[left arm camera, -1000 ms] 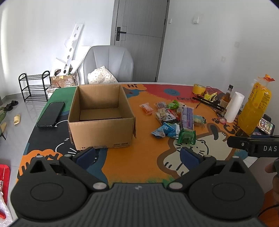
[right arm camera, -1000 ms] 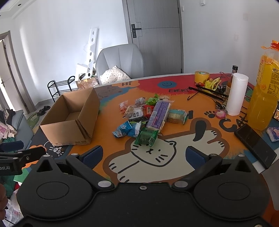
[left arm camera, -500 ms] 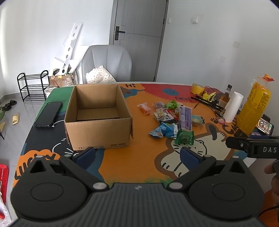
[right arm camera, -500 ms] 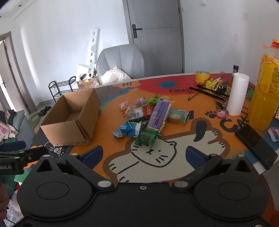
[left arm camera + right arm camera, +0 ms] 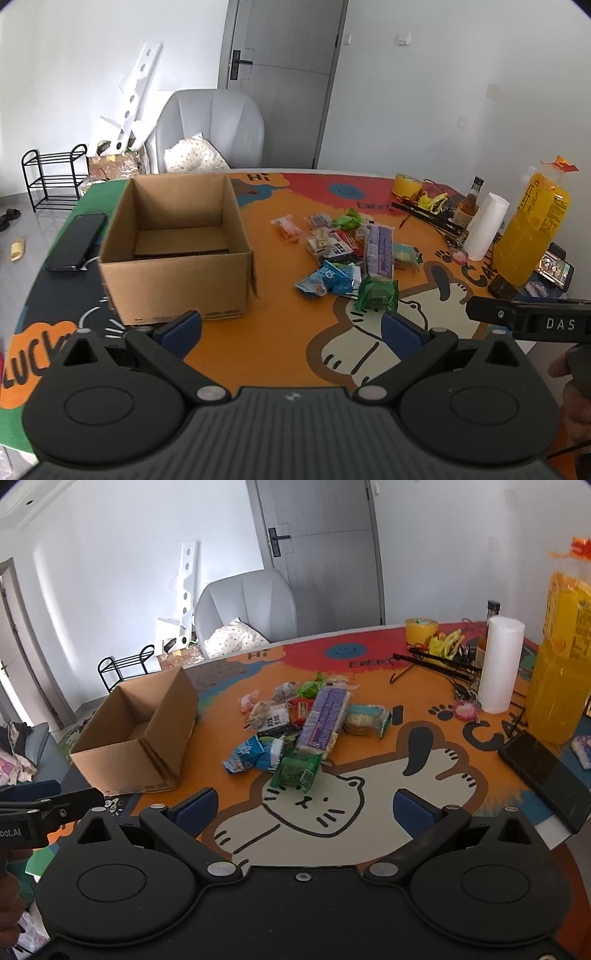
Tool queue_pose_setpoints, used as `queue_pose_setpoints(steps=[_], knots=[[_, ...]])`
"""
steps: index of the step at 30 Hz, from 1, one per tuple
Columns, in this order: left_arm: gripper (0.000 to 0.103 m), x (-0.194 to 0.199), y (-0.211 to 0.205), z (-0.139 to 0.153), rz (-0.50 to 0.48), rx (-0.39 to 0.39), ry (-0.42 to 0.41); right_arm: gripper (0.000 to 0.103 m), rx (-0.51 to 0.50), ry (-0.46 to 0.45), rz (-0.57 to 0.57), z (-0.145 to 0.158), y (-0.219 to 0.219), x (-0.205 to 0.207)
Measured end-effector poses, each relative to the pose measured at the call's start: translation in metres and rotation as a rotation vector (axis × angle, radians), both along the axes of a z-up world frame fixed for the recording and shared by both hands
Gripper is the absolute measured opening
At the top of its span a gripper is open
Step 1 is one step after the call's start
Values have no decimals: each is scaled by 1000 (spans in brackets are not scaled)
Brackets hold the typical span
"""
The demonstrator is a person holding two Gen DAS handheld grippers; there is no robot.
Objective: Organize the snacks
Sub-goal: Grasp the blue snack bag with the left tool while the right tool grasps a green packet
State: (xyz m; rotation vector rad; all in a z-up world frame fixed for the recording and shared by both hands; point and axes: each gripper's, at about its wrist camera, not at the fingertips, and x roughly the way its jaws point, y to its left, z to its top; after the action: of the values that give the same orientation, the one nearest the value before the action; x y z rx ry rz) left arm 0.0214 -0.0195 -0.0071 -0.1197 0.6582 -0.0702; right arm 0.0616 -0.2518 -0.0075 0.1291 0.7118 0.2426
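Evidently nothing is sorted yet: the cardboard box (image 5: 173, 251) sits empty, the snack pile (image 5: 295, 723) lies right of it, and left gripper (image 5: 291, 328) and right gripper (image 5: 304, 806) are both spread, holding nothing.

from the left wrist we look across the table (image 5: 288, 325) toward 12 o'clock; our right wrist view faces likewise, both sharing the cardboard box (image 5: 173, 254) (image 5: 147, 738).
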Motion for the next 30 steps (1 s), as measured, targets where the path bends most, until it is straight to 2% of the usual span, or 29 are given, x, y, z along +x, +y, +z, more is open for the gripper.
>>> queue_pose_setpoints(steps=[4, 11, 13, 21, 23, 30], knots=[[102, 13, -8, -8, -23, -5, 0, 102, 9, -1, -25, -9, -8, 10], [100, 39, -20, -23, -48, -21, 16, 80, 48, 37, -8, -26, -16, 29], [99, 47, -23, -26, -57, -18, 21, 77, 60, 57, -3, -32, -17, 35], [91, 77, -28, -42, -72, -35, 64, 72, 97, 105, 7, -49, -15, 57], [86, 84, -29, -46, -78, -42, 73, 66, 109, 118, 5, -53, -14, 63], [72, 108, -29, -57, -82, -61, 95, 58, 152, 163, 16, -67, -12, 85]])
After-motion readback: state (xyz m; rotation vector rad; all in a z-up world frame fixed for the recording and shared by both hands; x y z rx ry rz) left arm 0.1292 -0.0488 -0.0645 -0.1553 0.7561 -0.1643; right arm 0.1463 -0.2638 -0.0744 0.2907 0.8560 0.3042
